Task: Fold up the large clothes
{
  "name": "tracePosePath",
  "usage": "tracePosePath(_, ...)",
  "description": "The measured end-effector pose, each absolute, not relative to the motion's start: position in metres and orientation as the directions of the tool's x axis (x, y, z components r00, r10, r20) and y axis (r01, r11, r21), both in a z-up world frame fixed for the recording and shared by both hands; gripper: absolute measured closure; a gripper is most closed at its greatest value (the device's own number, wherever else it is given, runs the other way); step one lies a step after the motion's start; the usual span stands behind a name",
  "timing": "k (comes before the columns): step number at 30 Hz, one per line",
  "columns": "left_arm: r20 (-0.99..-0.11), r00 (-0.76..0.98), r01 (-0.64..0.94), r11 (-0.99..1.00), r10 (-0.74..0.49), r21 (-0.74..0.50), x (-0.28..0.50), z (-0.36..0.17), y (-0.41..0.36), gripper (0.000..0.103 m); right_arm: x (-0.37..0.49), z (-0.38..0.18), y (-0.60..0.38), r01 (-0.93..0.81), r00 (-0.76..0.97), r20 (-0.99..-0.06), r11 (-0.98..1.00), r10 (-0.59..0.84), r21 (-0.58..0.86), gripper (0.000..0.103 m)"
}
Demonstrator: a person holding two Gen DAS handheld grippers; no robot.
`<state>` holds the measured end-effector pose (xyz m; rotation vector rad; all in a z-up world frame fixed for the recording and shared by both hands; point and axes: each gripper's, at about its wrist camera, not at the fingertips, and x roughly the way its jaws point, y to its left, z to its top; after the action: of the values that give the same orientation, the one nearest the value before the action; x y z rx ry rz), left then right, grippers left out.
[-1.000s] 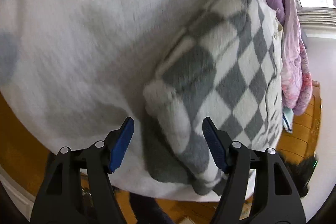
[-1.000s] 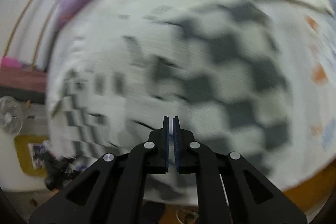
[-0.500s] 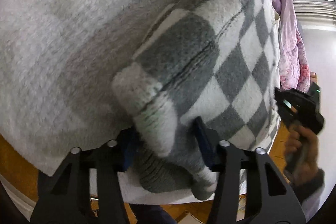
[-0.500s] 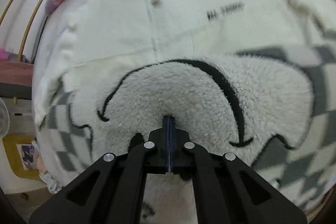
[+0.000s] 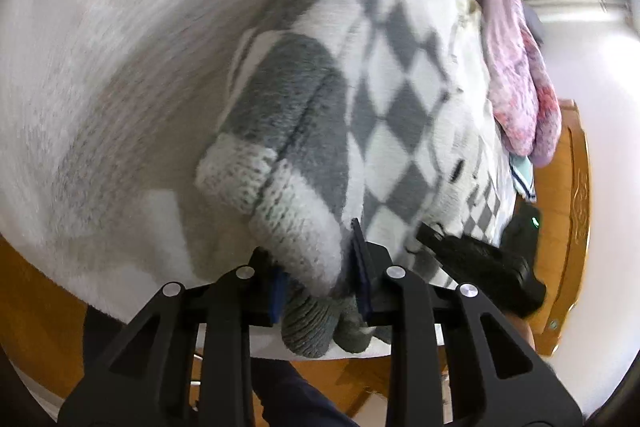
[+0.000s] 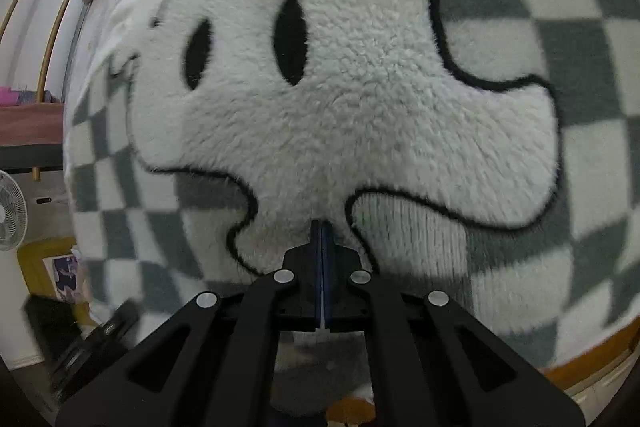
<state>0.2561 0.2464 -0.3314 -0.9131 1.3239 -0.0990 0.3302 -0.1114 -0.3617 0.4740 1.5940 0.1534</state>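
A large fleece garment [image 5: 384, 95] with a grey and white diamond check lies on a white fleece blanket [image 5: 100, 75]. My left gripper [image 5: 318, 279] is shut on its sleeve cuff [image 5: 292, 223], a ribbed white and grey knit end. In the right wrist view the garment's front [image 6: 352, 99] fills the frame, with a fluffy white face patch and two black eyes. My right gripper [image 6: 321, 259] is shut with its tips pressed against the lower edge of that patch. It also shows as a black shape in the left wrist view [image 5: 480, 263]. No fabric shows between its pads.
Purple and pink bedding [image 5: 516, 59] is heaped at the far side. A wooden bed frame [image 5: 568, 187] runs along the right. A white fan [image 6: 10, 215] and a yellow box [image 6: 48, 267] stand on the floor at left.
My left gripper closed on the sleeve cuff and has it lifted slightly. My right gripper, shut throughout, moved down the garment front to the face patch's lower edge.
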Motion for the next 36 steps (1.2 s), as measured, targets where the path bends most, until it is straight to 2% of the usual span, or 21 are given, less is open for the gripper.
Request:
tracePosePath(1,-0.786,0.301,-0.407,0.673,-0.54,-0.618,0.257,-0.325,0.242,0.078,0.33,-0.354,-0.112,0.213,-0.015,-0.923,0.903,0.385,0.374,0.103)
tracePosePath(4,-0.793,0.327,-0.333,0.722,-0.514,-0.606,0.26,-0.303,0.226,0.078,0.33,-0.316,-0.099,0.14,-0.01,-0.906,0.898,0.424,0.418,0.09)
tracePosePath(6,-0.786,0.347,-0.307,0.729,-0.512,-0.611,0.26,-0.293,0.216,0.078,0.326,-0.293,-0.086,0.085,-0.023,-0.871,0.869,0.49,0.487,0.051)
tracePosePath(7,-0.777,0.355,-0.306,0.721,-0.52,-0.622,0.26,-0.29,0.214,0.078,0.322,-0.279,-0.077,0.029,-0.017,-0.858,0.858,0.513,0.512,0.046)
tracePosePath(9,-0.756,0.365,-0.33,0.684,-0.543,-0.651,0.259,-0.289,0.214,0.078,0.308,-0.255,-0.061,-0.1,0.018,-0.858,0.855,0.513,0.509,0.046)
tracePosePath(12,-0.743,0.336,-0.397,0.628,-0.579,-0.669,0.26,-0.298,0.228,0.077,0.281,-0.238,-0.047,-0.262,0.099,-0.889,0.874,0.446,0.409,0.046)
tracePosePath(17,-0.703,0.295,-0.484,0.533,-0.648,-0.694,0.265,-0.311,0.245,0.077,0.221,-0.253,-0.021,-0.496,0.041,-0.875,0.771,0.482,0.401,0.046)
tracePosePath(20,-0.682,0.288,-0.482,0.514,-0.672,-0.709,0.268,-0.31,0.243,0.078,0.208,-0.268,0.01,-0.571,0.074,-0.876,0.741,0.476,0.354,0.045)
tracePosePath(24,-0.694,0.26,-0.489,0.529,-0.671,-0.694,0.275,-0.316,0.243,0.078,0.21,-0.29,0.035,-0.596,0.168,-0.887,0.761,0.43,0.256,0.044)
tracePosePath(28,-0.699,0.242,-0.476,0.546,-0.673,-0.69,0.279,-0.315,0.242,0.078,0.22,-0.306,0.047,-0.587,0.221,-0.877,0.777,0.426,0.229,0.046)
tracePosePath(30,-0.697,0.241,-0.476,0.544,-0.675,-0.691,0.281,-0.312,0.244,0.077,0.223,-0.311,0.055,-0.6,0.228,-0.881,0.773,0.414,0.207,0.064)
tracePosePath(32,-0.671,0.238,-0.46,0.526,-0.703,-0.715,0.278,-0.308,0.247,0.077,0.225,-0.308,0.048,-0.573,0.237,-0.876,0.789,0.421,0.224,0.072)
tracePosePath(35,-0.605,0.264,-0.373,0.5,-0.751,-0.782,0.277,-0.282,0.254,0.075,0.236,-0.303,0.024,-0.48,0.217,-0.857,0.815,0.468,0.324,0.075)
tracePosePath(36,-0.582,0.285,-0.333,0.491,-0.762,-0.805,0.276,-0.27,0.257,0.07,0.243,-0.3,0.007,-0.402,0.207,-0.835,0.823,0.509,0.402,0.075)
